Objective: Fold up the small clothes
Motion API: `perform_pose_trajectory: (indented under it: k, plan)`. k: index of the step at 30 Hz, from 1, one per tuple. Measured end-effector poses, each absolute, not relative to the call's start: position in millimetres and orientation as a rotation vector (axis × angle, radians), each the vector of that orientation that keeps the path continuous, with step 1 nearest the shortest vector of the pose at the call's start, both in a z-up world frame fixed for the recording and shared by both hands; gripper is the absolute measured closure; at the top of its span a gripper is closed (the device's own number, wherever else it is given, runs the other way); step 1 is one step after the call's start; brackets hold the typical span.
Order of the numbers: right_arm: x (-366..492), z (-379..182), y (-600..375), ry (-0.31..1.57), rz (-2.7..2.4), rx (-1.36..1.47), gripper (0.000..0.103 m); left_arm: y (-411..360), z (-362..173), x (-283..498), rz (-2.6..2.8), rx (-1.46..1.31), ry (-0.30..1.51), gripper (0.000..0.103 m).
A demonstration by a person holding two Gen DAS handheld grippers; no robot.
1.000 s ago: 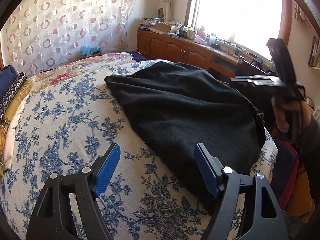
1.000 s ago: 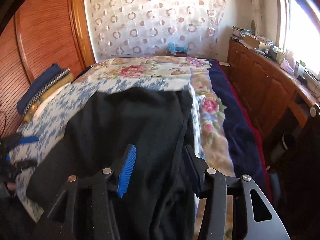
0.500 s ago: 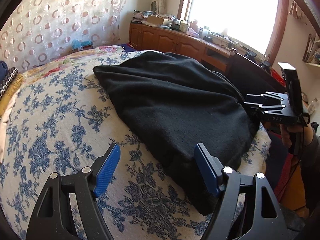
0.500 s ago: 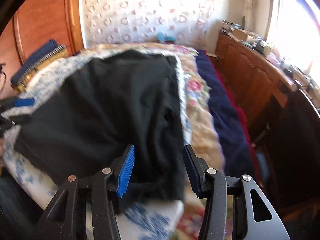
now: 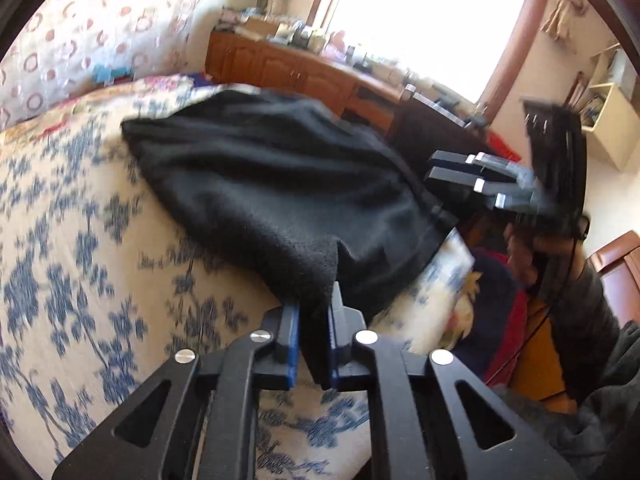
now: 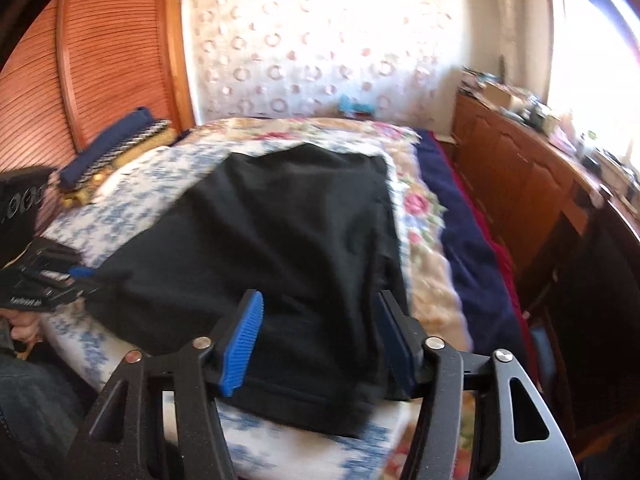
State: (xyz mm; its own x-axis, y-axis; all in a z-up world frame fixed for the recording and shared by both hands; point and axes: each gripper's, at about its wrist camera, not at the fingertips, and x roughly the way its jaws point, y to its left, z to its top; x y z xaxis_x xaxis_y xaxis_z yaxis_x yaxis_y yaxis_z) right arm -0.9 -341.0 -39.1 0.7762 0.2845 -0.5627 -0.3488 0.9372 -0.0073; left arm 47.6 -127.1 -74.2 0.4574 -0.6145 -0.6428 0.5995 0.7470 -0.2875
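While left tongs [image 5: 313,334] pinch black garment [image 5: 280,200] corner | right tongs [image 6: 320,340] opening, straddling hem

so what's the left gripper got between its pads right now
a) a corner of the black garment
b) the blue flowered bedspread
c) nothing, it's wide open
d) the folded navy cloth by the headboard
a: in the left wrist view the left gripper has its blue pads closing on a near corner of the black garment, which lies on the flowered bedspread.
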Motion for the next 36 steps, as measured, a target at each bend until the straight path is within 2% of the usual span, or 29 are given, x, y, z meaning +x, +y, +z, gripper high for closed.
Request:
perform_pose_trajectory:
  k: [10,22,23,24,25,26,29,36]
  plan:
    - [-16,-55,-325,0.574,0.475,-0.173,0.022,-138,-7,72,-0.737,-0.027,0.667,0.093]
    - [33,-103,-324,0.652,0.272,-0.290,0.021,-131,3,97,-0.683,-0.075,0.635,0.093]
    - [35,-103,-327,0.646,0.269,-0.271,0.024,-129,3,98,-0.678,-0.081,0.635,0.093]
    - [38,-102,-330,0.645,0.261,-0.257,0.045,-126,3,98,-0.671,-0.085,0.632,0.093]
    - [41,-101,-331,0.648,0.257,-0.252,0.059,-124,3,99,-0.669,-0.089,0.633,0.093]
    - [43,-99,-332,0.643,0.250,-0.253,0.083,-122,2,100,-0.666,-0.092,0.634,0.093]
    - [48,-74,-331,0.580,0.264,-0.257,0.089,-113,2,107,-0.635,-0.102,0.631,0.093]
    - [124,0,-299,0.469,0.302,-0.319,0.089,-86,-5,148,-0.506,-0.101,0.643,0.092]
